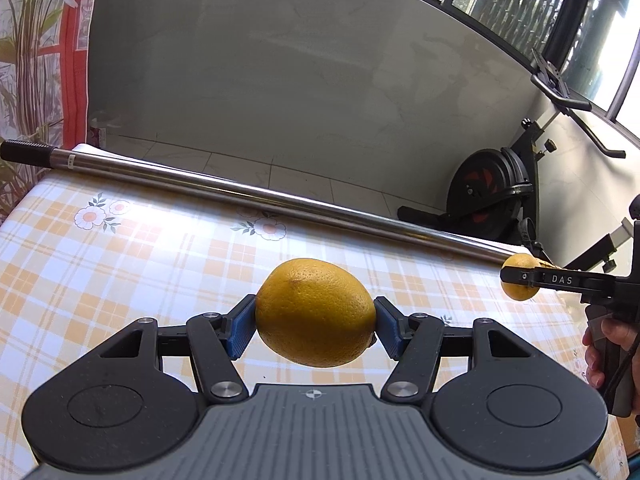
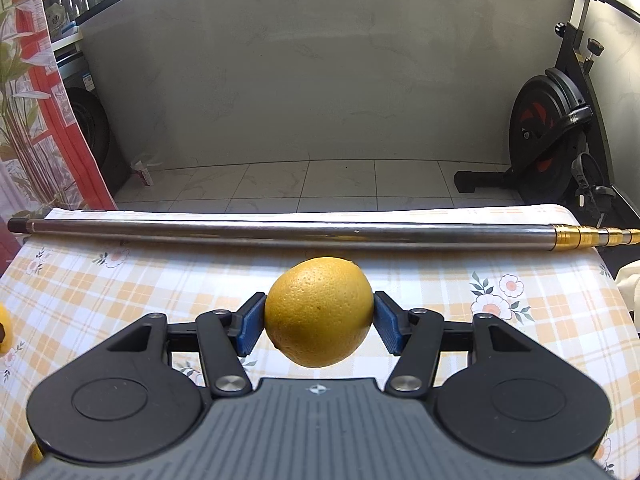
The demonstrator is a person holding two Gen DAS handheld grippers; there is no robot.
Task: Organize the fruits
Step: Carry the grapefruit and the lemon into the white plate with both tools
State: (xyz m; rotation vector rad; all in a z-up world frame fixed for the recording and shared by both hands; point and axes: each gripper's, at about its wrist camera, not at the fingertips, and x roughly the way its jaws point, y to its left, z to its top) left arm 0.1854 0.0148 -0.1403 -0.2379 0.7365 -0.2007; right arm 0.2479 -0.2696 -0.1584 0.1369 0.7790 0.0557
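Left gripper [image 1: 315,326] clamps 1 orange [image 1: 316,312], long axis crosswise; right gripper [image 2: 319,322] grips another orange [image 2: 319,312], both above the table [image 1: 140,248].

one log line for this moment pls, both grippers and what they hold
left gripper: shut on left orange, off the table | right gripper: shut on right orange, off the table | metal pole: along far edge

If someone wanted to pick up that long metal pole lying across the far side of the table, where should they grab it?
Grip the metal pole near the middle of its bare steel shaft, coming down from above with the fingers straddling it crosswise. It lies flat on the checked tablecloth, round and slim, so it fits between the pads; a middle grip likely keeps so long a pole from tipping. Its gold tip overhangs the edge.
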